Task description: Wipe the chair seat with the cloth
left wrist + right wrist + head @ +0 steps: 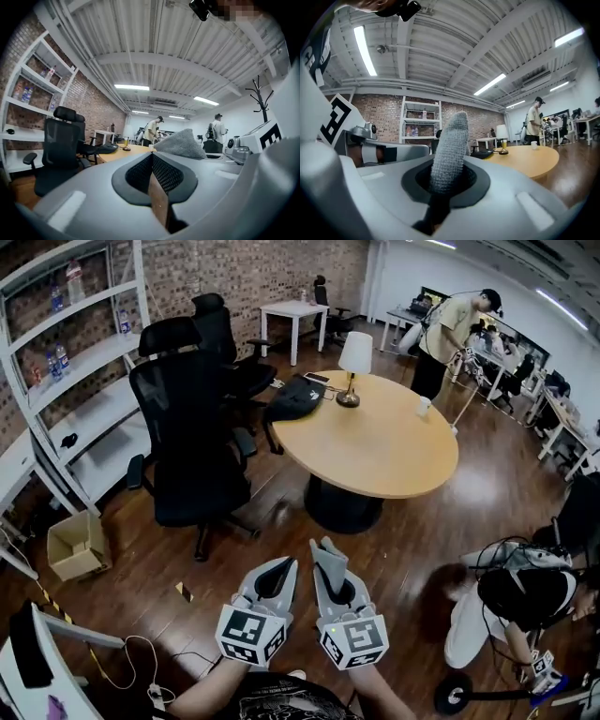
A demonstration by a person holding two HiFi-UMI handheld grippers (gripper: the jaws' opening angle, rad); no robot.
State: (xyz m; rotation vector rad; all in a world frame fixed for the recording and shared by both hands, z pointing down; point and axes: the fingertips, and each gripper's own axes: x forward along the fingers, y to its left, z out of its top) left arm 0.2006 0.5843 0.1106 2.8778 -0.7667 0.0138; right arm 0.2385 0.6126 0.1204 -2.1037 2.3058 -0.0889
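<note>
Right gripper (328,563): it is gripping the grey cloth (451,150) firmly. The jaws are pinching the cloth low down, so the upper part is standing up free, probably as the wiping end.
Left gripper (278,570): its jaws are pressing together with nothing between them. It is hanging just beside the right one and looks idle, since one gripper is enough to carry the cloth.
Both grippers: the person is holding them low and close to the body, over the wooden floor (394,549), not reaching for anything.
Black office chair (187,427): it is standing well apart from the grippers, between the white shelf (89,362) and the round table (375,442). It is turning its back to the person, so the backrest is hiding most of the seat.
Stage: I judge that the wiping is not yet beginning. The cloth is touching no seat, and the person will need to come around to the chair's front.
</note>
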